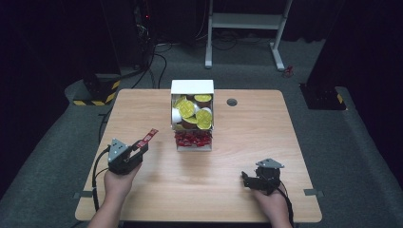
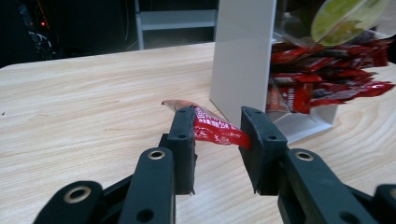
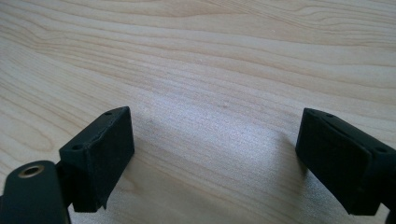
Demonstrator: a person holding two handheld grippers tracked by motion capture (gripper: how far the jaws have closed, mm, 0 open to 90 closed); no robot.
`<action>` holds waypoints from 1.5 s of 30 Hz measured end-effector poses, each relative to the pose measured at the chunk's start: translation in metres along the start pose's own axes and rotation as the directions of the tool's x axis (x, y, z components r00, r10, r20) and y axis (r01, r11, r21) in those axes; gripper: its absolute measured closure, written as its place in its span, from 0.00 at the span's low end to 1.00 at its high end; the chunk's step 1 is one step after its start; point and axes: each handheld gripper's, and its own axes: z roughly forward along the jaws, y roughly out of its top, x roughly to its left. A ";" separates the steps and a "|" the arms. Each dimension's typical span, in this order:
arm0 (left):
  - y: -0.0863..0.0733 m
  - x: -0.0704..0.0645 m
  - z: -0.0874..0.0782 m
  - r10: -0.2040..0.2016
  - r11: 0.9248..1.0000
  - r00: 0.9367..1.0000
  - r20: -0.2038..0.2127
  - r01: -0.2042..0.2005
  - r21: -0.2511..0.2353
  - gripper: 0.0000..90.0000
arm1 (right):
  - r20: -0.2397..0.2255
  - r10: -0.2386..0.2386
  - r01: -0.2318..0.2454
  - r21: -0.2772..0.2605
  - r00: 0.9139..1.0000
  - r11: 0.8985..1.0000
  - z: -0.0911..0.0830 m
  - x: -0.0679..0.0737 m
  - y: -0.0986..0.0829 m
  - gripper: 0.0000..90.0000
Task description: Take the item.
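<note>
Sachet (image 2: 215,129) risk comes first for us: the red packet spans our left gripper (image 2: 217,140) with the jaws only partly closed, so we judge the hold loose. It touches the left jaw's inner face and meets the right jaw at one end, with a gap between the pads. A quick swing or tilt could let it slide out onto the table (image 1: 266,142).

Going by size, the table carries a white dispenser box (image 1: 192,88), standing well ahead of both hands, with yellow-lidded cups (image 1: 191,112) above and more red sachets (image 1: 193,138) below. In the high view the sachet sticks up and forward from our left gripper, left of the box. Our right gripper (image 3: 215,158) hovers low over bare wood, jaws wide and empty.
</note>
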 end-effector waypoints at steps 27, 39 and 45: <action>0.017 0.016 0.046 0.026 0.998 0.999 -0.045 -0.024 0.064 0.74 | 0.000 -0.004 0.004 -0.001 1.000 1.000 0.000 0.000 0.000 0.12; 0.000 0.018 0.065 -0.008 0.990 0.999 -0.044 0.014 0.142 0.74 | -0.001 -0.004 0.004 -0.001 1.000 1.000 0.000 0.000 0.000 0.12; -0.008 0.020 0.067 0.000 0.983 0.999 -0.048 0.009 0.184 0.74 | -0.001 -0.005 0.005 -0.001 1.000 1.000 0.000 0.000 0.000 0.12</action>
